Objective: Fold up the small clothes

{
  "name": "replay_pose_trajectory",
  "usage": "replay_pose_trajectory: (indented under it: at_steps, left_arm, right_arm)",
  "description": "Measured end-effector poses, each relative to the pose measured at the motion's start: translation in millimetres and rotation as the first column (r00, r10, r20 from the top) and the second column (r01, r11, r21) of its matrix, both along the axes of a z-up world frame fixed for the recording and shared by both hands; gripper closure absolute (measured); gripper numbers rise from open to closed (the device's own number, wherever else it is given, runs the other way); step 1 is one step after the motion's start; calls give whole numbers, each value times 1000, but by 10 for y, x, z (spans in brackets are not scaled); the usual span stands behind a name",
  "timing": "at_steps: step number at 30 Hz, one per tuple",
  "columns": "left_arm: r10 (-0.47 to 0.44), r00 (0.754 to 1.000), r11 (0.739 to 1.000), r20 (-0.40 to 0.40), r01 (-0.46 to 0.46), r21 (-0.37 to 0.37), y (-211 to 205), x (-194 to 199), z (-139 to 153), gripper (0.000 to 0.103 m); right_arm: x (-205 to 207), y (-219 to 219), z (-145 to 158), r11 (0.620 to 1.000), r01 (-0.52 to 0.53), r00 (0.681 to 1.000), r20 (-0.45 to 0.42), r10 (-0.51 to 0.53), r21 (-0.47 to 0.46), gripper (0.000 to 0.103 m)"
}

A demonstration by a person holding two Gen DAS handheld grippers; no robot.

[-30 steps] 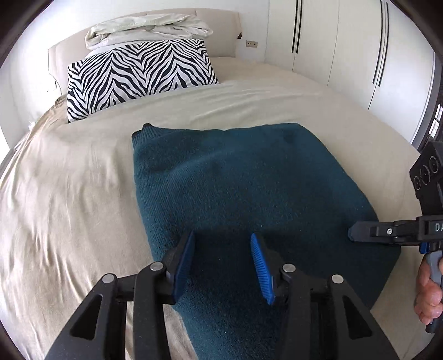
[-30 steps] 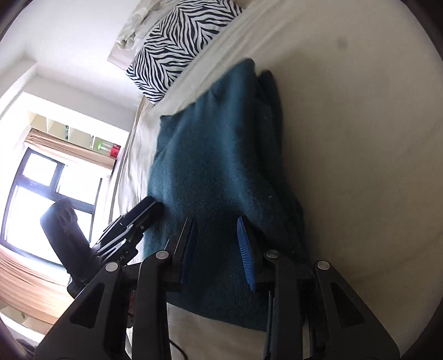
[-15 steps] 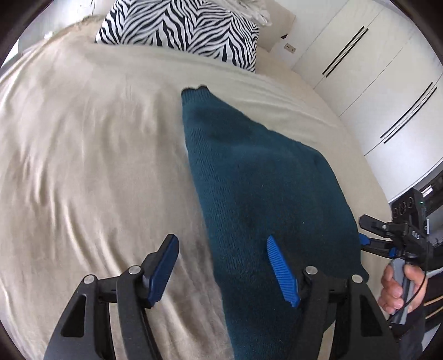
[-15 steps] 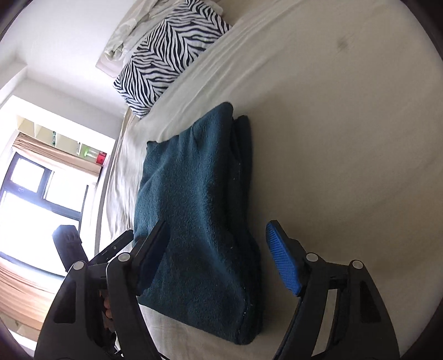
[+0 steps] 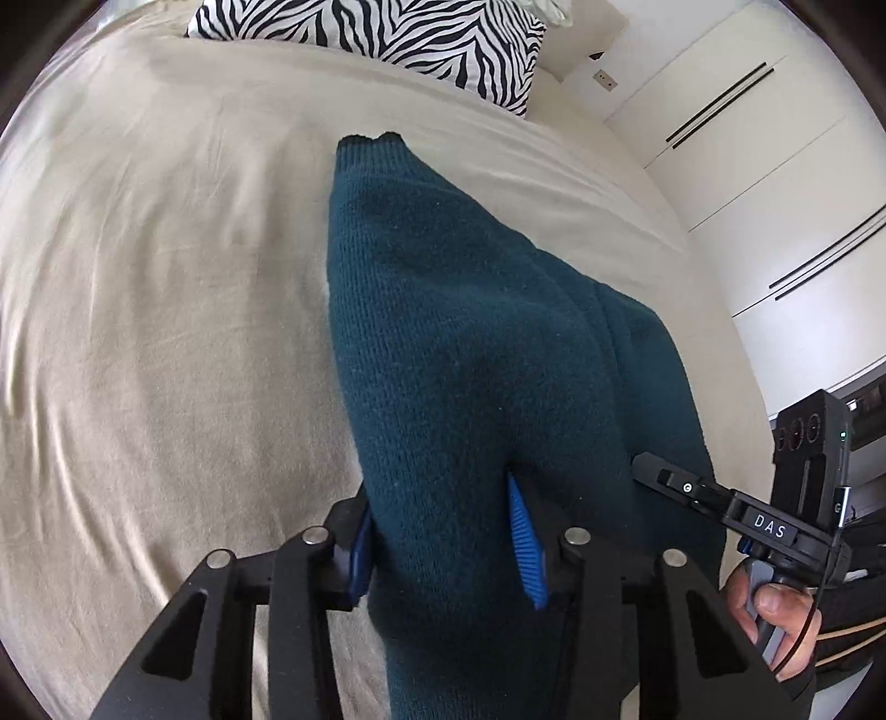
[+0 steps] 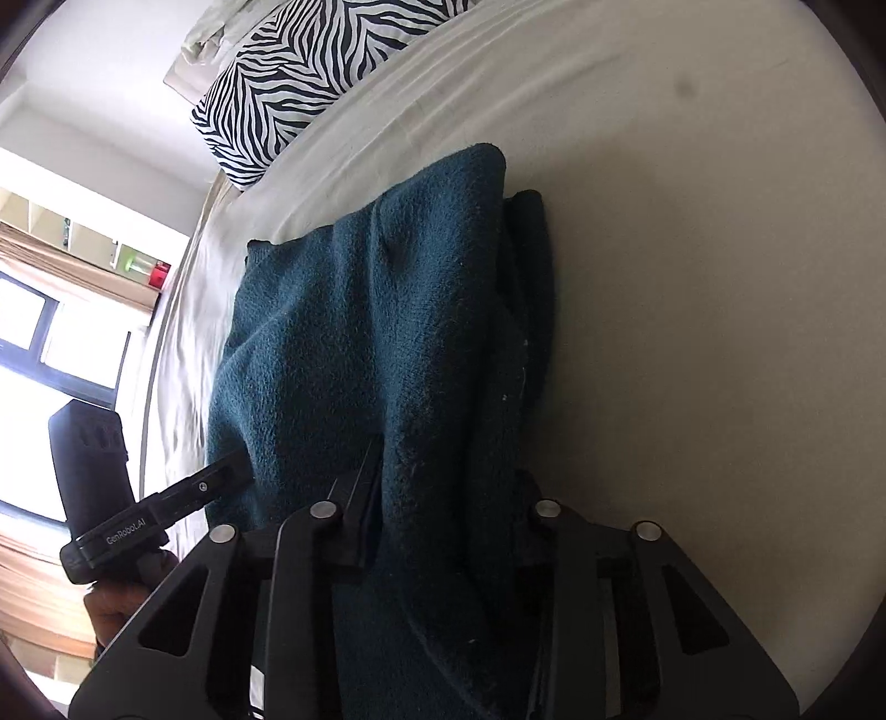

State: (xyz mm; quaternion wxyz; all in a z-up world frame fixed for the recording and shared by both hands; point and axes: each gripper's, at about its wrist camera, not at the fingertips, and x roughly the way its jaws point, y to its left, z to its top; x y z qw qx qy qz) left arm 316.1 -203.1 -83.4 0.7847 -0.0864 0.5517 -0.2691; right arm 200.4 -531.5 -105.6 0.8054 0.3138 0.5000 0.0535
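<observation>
both my claws have closed since half a second ago: then they stood wide over the near edge of the sweater (image 5: 470,343), now the left claw (image 5: 443,548) pinches a thick bunch of it between its blue pads and the right claw (image 6: 443,531) clamps the same near end, which is lifting off the bed (image 5: 166,310) while the far end rests toward the zebra pillow (image 5: 387,39)

the risk i judge: the knit is thick, soft and fuzzy, stacked in layers, so a lower layer may slip free and sag, or the far edge may drag and skew the fold on the smooth beige sheet
</observation>
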Motion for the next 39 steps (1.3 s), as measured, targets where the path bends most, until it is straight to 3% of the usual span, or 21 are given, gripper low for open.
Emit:
replay_pose_trajectory:
  at_steps: [4, 7, 10, 17, 25, 30, 35, 37, 39]
  left_arm:
    - [-11, 996, 998, 84, 5, 70, 140, -284, 305, 68]
    - [-20, 988, 995, 155, 4, 102, 401, -544, 568, 68]
    - [-23, 984, 994, 178, 4, 109, 791, -841, 749, 68]
    - [21, 978, 992, 210, -47, 121, 1714, -1514, 857, 68]
    - [91, 978, 987, 189, -114, 115, 2289, -1731, 473, 68]
    - [107, 980, 982, 170, -131, 138, 2298, -1662, 101, 62]
    - [149, 970, 980, 191, -171, 101, 2359, -1745, 83, 54]
    - [159, 968, 980, 193, -178, 86, 2378, -1799, 111, 53]
    - [165, 964, 979, 210, -185, 81, 2400, -1874, 152, 54]
  right_arm:
    - [-170, 351, 336, 983, -24, 998, 55, 35, -184, 82]
    - [-359, 641, 576, 976, -53, 992, 101, 76, -210, 82]
    - [-610, 988, 813, 968, -101, 981, 140, 135, -232, 82]
    - [-1157, 1931, 1107, 958, -216, 949, 189, 252, -189, 82]
    - [-1469, 2645, 824, 951, -278, 939, 169, 299, -134, 82]
    - [-1348, 2584, 217, 971, -238, 969, 55, 239, -30, 80]
    - [-1392, 2357, -161, 965, -176, 983, 90, 162, 193, 75]
    - [-1447, 2338, -129, 969, -159, 985, 100, 142, 190, 71]
    - [-1554, 2306, -40, 984, -119, 988, 118, 103, 134, 61]
